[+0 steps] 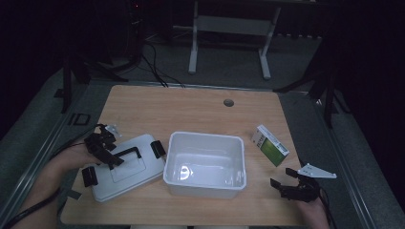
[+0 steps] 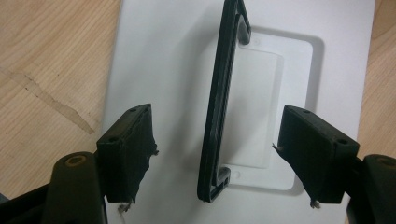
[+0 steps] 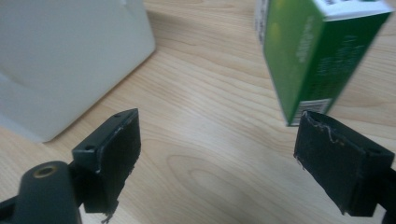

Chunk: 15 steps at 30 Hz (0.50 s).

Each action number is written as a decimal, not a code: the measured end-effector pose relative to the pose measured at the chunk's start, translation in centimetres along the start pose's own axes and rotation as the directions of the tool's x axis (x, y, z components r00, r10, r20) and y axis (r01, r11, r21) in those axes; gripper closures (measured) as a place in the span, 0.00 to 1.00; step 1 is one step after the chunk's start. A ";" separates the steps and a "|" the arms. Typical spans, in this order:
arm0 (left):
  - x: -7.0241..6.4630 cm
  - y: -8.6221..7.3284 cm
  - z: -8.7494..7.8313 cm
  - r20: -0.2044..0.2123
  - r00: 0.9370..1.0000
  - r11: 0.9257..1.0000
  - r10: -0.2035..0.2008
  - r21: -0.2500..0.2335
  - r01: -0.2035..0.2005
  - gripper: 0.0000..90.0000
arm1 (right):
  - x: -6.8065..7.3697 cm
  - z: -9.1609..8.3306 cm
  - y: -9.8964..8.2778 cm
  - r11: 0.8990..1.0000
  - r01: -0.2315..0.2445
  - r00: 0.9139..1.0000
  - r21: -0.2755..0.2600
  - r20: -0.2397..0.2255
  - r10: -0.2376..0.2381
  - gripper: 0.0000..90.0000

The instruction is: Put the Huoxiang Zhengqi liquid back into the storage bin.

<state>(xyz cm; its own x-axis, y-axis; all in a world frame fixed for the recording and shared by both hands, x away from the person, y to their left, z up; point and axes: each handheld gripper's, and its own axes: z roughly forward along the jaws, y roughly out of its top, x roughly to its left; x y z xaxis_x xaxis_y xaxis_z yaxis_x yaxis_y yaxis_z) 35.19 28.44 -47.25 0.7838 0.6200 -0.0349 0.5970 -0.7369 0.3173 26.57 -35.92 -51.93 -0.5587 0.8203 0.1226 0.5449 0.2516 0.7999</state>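
A: How stood the left tongs?
B: Released, over the white lid at the near left of the bench; its black handle lay between the jaws, untouched.
A: And the right tongs?
B: Also released, near right, empty. The green box stood just beyond, right of the white tub.

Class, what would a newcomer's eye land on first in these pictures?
The open white tub at the table's middle stands out first. Left of it lies its white lid, with the left gripper open astride the black handle. Right of the tub, a green box lies ahead of the open right gripper.
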 end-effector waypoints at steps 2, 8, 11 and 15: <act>0.0 0.0 0.0 -0.001 1.000 1.000 -0.001 0.009 0.001 0.30 | -0.3 -0.2 0.2 1.000 -0.001 1.000 0.009 0.004 0.001 0.17; 0.0 0.1 -0.2 0.001 1.000 1.000 -0.003 0.003 0.003 0.30 | -1.8 -0.5 1.3 1.000 0.000 0.999 0.016 0.033 0.000 0.17; 0.0 0.1 -0.1 0.004 1.000 1.000 -0.003 0.004 0.003 0.30 | -2.5 -0.4 2.0 1.000 0.000 0.999 0.015 0.050 0.000 0.17; 0.0 0.0 -0.1 0.004 1.000 1.000 -0.003 0.010 0.003 0.30 | -3.6 -0.2 3.0 1.000 -0.016 0.998 0.018 0.054 0.015 0.20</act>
<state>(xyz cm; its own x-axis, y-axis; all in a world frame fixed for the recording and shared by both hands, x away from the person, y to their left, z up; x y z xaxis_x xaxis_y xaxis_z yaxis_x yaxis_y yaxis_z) 35.18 28.45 -47.19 0.7828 0.6210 -0.0398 0.6009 -0.7377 0.3078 30.07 -38.29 -49.87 -0.5155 0.8508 0.1025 0.5653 0.2477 0.7868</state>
